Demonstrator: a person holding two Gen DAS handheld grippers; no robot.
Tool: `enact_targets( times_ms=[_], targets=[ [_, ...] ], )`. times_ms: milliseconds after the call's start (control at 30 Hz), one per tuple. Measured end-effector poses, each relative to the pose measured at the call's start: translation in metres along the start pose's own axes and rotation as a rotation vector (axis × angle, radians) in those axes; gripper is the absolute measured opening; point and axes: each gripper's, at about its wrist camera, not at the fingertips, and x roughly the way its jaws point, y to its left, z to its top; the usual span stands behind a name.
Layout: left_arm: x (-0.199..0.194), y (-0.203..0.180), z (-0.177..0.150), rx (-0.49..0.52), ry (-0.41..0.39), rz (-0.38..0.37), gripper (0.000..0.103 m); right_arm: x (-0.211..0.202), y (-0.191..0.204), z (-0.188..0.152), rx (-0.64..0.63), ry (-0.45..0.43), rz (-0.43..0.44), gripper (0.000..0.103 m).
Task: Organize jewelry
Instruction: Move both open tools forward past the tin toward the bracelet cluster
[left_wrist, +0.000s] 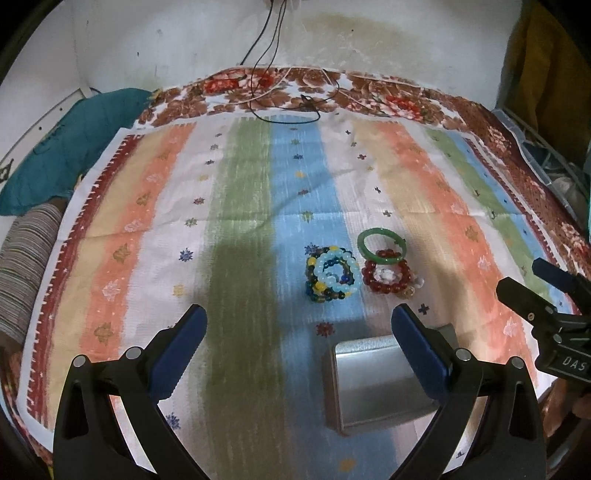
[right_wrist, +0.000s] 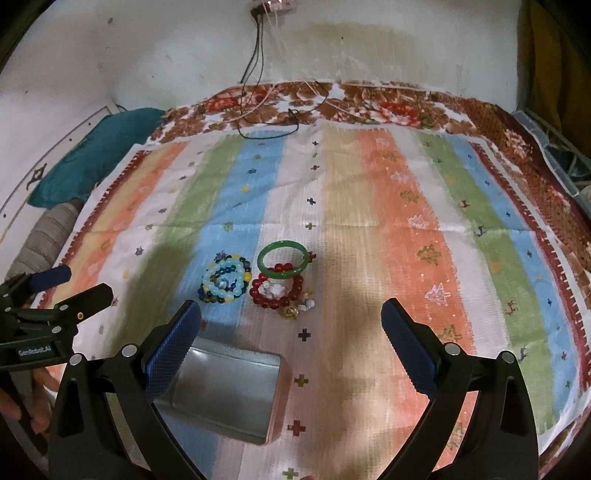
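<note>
A pile of blue, yellow and dark bead bracelets (left_wrist: 332, 275) (right_wrist: 226, 282) lies on the striped cloth. Beside it a green bangle (left_wrist: 382, 245) (right_wrist: 283, 258) leans on a red bead bracelet (left_wrist: 386, 277) (right_wrist: 277, 290) with white and gold charms (right_wrist: 295, 308). An empty silver tin box (left_wrist: 373, 384) (right_wrist: 225, 393) sits nearer to me. My left gripper (left_wrist: 299, 321) is open and empty, its right finger over the tin. My right gripper (right_wrist: 291, 317) is open and empty, its left finger over the tin. The right gripper also shows in the left wrist view (left_wrist: 532, 284), the left gripper in the right wrist view (right_wrist: 74, 288).
The striped cloth (left_wrist: 240, 221) (right_wrist: 406, 221) covers a floral blanket (left_wrist: 369, 92) on a bed against a white wall. Black and white cables (left_wrist: 284, 103) (right_wrist: 266, 122) lie at the far edge. A teal cloth (left_wrist: 74, 147) and a striped pillow (left_wrist: 22, 266) sit at the left.
</note>
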Motion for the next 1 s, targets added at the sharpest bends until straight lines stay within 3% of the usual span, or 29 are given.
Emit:
enact_targets(
  times_ms=[267,1000],
  targets=[
    [0.031,-0.002,0.008,0.006,0.067,-0.021,0.097,0.025,-0.002,0.013,0.005,0.025,-0.021,0.099],
    [0.093,-0.011,0.017,0.056,0.162,-0.017,0.097,0.081,-0.004,0.026,0.001,0.116,-0.05,0.099]
  ],
)
